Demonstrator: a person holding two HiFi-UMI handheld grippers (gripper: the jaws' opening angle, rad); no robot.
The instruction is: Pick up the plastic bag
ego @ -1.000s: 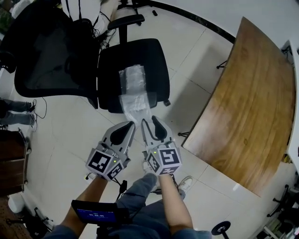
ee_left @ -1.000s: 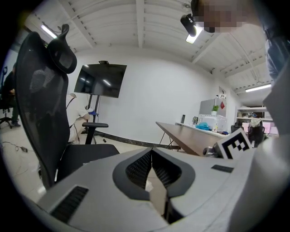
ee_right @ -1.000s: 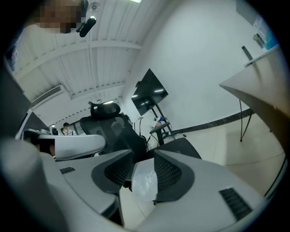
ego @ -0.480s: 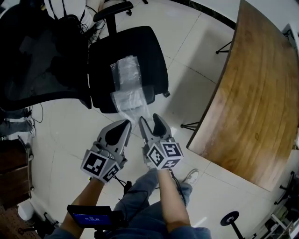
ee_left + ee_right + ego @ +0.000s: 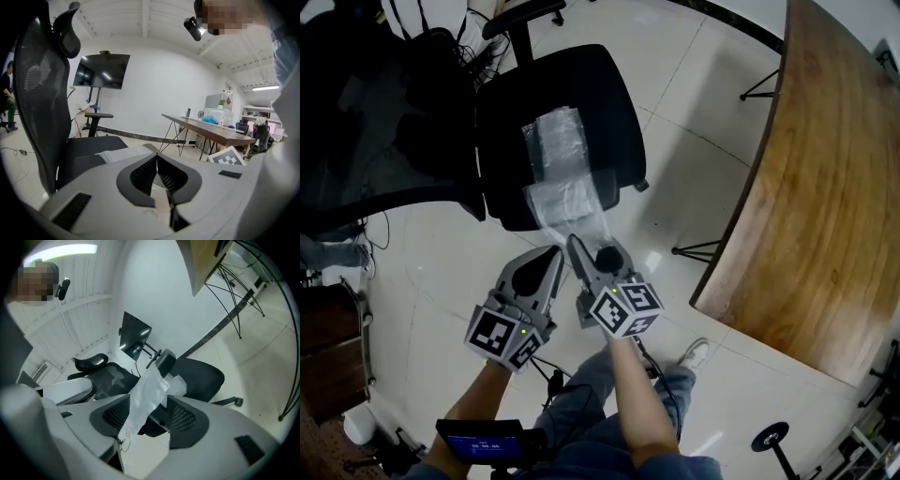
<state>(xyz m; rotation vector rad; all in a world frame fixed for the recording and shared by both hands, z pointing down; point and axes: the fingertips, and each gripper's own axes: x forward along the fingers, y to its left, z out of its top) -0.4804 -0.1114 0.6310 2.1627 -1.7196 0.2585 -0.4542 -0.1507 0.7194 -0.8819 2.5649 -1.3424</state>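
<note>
plastic bag [image 5: 562, 178] lies along the black chair seat [image 5: 609, 94] in the upper middle of the head view. its near end droops off the seat's front edge, down between the jaws of the right gripper [image 5: 589, 248]. those jaws have just been opening and stand wide apart, not pinching the film. the left gripper [image 5: 551, 258], just to its left, has its jaws together on nothing.

Tiled floor [image 5: 694, 141] between chair seat [image 5: 609, 94] and wooden table [image 5: 834, 187] at right lay open. Backrest [image 5: 384, 122] walled off the left; armrest [image 5: 525, 9] stood at the far side. Plastic bag [image 5: 562, 169] covered seat's middle; table leg [image 5: 694, 249] jutted near right.
</note>
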